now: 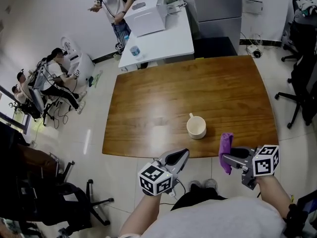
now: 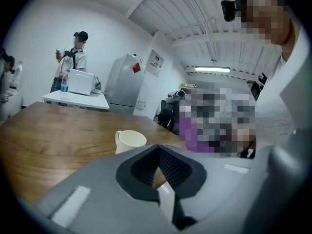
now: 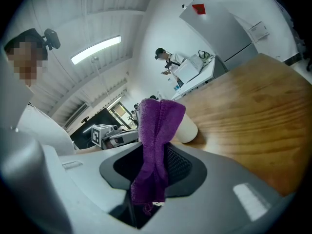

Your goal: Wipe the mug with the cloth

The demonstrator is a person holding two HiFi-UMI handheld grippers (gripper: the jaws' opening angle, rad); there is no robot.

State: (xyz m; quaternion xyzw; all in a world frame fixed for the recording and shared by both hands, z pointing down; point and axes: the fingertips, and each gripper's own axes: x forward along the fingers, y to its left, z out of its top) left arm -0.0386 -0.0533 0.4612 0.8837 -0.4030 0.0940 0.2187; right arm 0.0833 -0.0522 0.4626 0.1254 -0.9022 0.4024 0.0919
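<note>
Purple cloth (image 3: 155,145) hangs pinched in your right gripper's (image 1: 228,157) closed fingers, at the wooden table's (image 1: 163,93) near edge. The cream mug (image 1: 196,127) stands just ahead of both grippers' fingertips, with bare tabletop beyond. Your left gripper's (image 1: 181,154) fingers are together, empty. The cloth hides part of the mug in the right gripper view.
</note>
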